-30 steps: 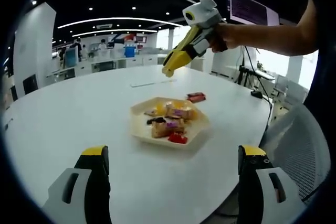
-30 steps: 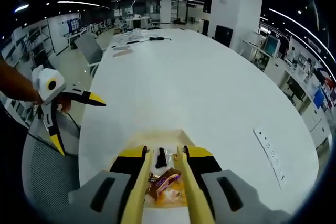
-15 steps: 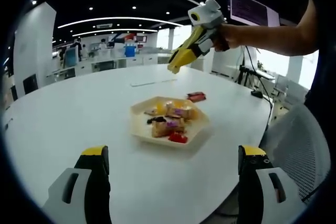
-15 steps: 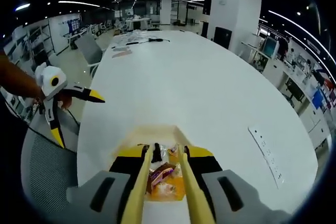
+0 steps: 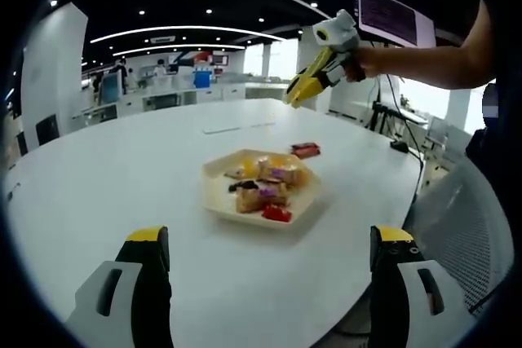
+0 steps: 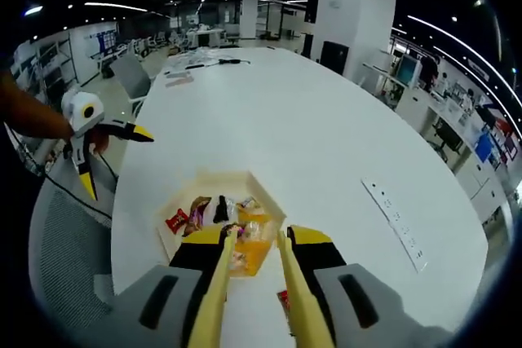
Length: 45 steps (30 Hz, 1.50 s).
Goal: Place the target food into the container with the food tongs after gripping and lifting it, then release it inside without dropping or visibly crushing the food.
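R gripper [image 6: 253,238], clamping tongs [image 6: 254,283], is hovering above tray [image 5: 218,170]; snacks [image 6: 224,218] lying just past tips. L gripper [image 5: 269,242] gaping open.

Rt gripper [image 6: 253,238] w/ yellow tongs [image 6: 298,299] over snack tray [image 6: 253,187], white table [image 6: 310,136]

white table [image 5: 106,177] | mesh chair [image 5: 469,226] at its edge | power strip [image 6: 394,222] lying flat | monitor [image 5: 391,15]
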{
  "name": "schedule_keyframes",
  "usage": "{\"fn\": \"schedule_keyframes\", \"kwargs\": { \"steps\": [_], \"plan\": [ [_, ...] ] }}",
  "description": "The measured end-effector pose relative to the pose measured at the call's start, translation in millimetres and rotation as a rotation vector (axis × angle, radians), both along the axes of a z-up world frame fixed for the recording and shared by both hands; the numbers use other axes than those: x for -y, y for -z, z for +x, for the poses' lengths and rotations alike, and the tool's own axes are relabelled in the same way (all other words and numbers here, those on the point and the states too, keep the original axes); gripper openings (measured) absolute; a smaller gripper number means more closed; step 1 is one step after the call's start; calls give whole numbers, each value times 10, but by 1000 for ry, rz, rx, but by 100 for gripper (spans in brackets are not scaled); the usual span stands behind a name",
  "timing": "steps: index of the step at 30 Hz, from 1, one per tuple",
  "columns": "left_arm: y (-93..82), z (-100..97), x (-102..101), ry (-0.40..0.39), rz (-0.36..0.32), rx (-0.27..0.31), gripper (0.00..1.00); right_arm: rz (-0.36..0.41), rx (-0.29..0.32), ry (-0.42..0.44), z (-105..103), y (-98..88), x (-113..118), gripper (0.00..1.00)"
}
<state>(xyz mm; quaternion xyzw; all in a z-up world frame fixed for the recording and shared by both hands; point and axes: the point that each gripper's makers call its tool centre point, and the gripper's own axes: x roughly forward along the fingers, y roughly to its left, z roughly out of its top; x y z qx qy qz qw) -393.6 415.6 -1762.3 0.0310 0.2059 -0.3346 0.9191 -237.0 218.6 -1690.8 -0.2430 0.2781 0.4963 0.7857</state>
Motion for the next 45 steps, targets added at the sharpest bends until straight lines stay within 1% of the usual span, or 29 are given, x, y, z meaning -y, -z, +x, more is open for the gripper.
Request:
{"fn": "schedule_keyframes", "kwargs": {
  "steps": [8,12,14,15,17,20,22,25,33,45],
  "plan": [
    [31,-12,11,9,9,-12,99,-14,15,70,97,25,536,28],
    [49,-16,15,11,15,-17,99,-9,19,89,111,29,722,28],
    [48,-20,21,13,19,-17,99,0,37,88,126,25,807,28],
    [53,-20,19,13,20,-18,99,3,44,84,128,25,836,28],
    [66,-17,8,10,21,-20,99,23,85,42,119,-7,870,28],
    [56,-23,12,8,22,-21,99,40,100,26,112,-15,978,28],
    [55,-24,13,8,23,-22,99,56,96,30,112,-19,1035,29],
    [66,-24,8,8,28,-23,99,51,104,37,130,2,1136,29],
    [109,-29,5,11,43,-35,99,70,99,67,180,50,1322,29],
    [103,-34,16,14,37,-38,99,82,106,69,233,96,1372,29]
  ]
}}
